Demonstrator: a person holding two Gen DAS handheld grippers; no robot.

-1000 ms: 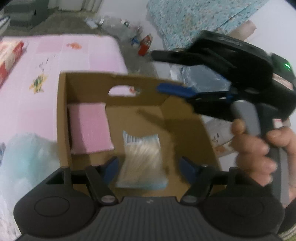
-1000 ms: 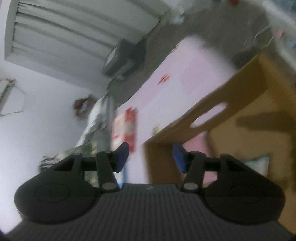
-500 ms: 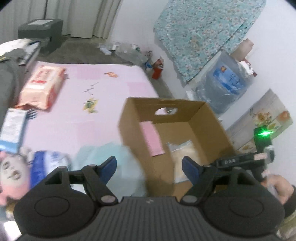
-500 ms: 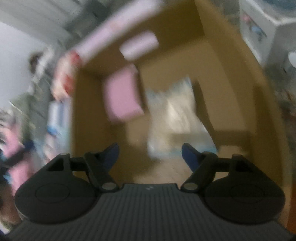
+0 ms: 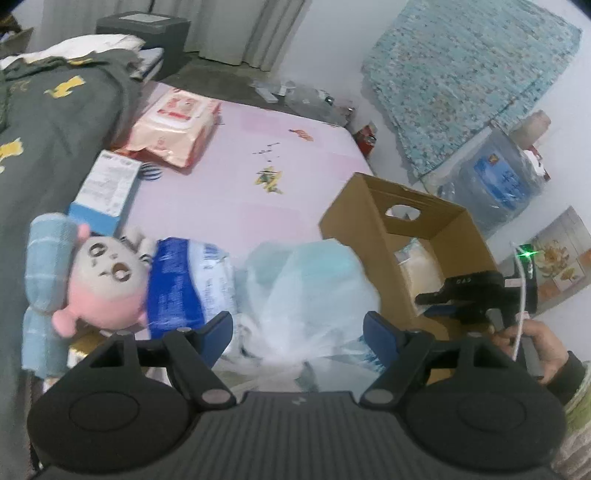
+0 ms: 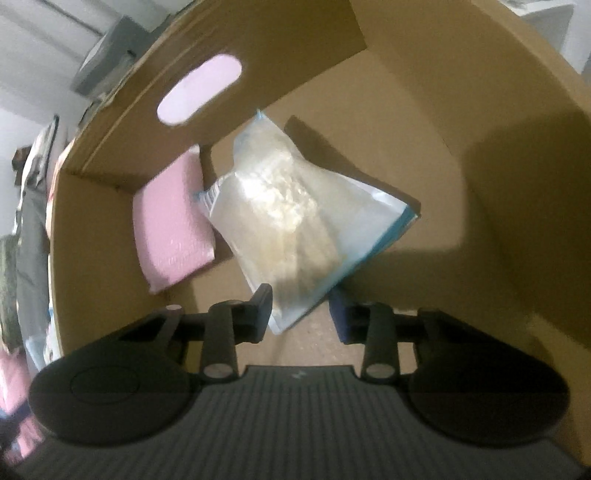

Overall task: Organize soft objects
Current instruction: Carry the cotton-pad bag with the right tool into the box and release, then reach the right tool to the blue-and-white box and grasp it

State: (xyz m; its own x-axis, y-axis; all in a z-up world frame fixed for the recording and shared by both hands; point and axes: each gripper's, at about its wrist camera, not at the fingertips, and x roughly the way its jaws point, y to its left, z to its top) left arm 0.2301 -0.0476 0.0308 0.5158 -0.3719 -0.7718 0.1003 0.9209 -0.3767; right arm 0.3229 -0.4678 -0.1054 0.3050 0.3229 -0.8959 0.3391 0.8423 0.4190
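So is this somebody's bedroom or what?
Probably a bedroom. There's a pink mattress on the floor, a grey blanket beside it, a plush doll lying there, and curtains at the back.

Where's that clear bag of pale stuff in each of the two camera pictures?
Left wrist view: the clear bag peeks over the box wall, right of centre.
Right wrist view: the bag lies mid-picture on the box floor, beside a pink pack.
Shared landmark: the box's oval handle hole.
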